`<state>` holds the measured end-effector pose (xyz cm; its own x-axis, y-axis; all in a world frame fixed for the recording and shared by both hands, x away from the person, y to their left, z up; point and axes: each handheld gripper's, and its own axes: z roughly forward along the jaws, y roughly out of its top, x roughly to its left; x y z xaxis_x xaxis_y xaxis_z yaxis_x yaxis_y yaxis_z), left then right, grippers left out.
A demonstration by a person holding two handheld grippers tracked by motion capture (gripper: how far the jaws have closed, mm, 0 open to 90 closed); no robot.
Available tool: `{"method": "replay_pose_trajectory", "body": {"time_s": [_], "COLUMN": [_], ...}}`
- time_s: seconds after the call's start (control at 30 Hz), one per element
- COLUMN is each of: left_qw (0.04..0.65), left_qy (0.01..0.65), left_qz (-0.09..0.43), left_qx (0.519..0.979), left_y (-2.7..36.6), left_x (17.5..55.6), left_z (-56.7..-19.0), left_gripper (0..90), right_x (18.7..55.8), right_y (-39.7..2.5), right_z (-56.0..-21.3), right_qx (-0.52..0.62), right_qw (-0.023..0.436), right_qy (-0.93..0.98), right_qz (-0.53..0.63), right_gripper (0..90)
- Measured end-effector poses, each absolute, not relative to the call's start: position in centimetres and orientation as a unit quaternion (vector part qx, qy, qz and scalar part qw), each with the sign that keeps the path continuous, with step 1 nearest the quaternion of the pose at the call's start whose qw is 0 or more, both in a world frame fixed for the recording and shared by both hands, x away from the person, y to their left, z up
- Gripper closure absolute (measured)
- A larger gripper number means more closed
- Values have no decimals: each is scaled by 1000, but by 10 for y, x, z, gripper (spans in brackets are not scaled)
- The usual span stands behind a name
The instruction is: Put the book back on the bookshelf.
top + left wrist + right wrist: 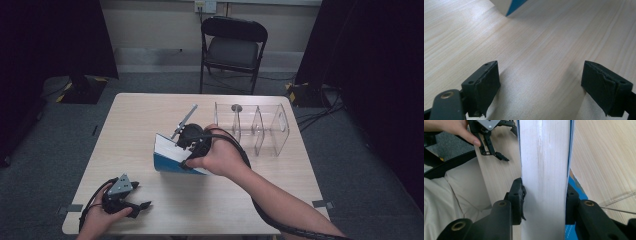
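Book [172, 157] with blue covers stands tilted near the middle of the tabletop [215, 205], the right claw [544, 192] clamped across its white page block; it looks fairly stiff and of moderate weight, though the pages could slide or splay, so a hold spanning both covers near the spine seems soundest. Left claw [541, 82] rests spread apart, well clear at the tabletop's near corner.
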<state>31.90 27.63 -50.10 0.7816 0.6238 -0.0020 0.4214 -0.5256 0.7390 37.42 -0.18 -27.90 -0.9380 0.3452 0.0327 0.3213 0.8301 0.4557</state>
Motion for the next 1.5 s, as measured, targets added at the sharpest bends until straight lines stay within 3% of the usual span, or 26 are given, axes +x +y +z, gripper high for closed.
{"method": "replay_pose_trajectory", "body": {"time_s": [0.77,1.5], "left_qw": [381,378], "left_qy": [303,307], "left_qz": [133,135], "left_qx": [863,863], "left_y": [277,277], "left_x": [319,319], "left_z": [-501,-501], "left_gripper": [145,146], "right_x": [381,404], "right_y": [-2,4], "right_z": [-264,-262], "right_qx": [200,129], "right_qw": [-11,22], "right_qy": [952,959], "right_qz": [230,250], "right_gripper": [614,562]}}
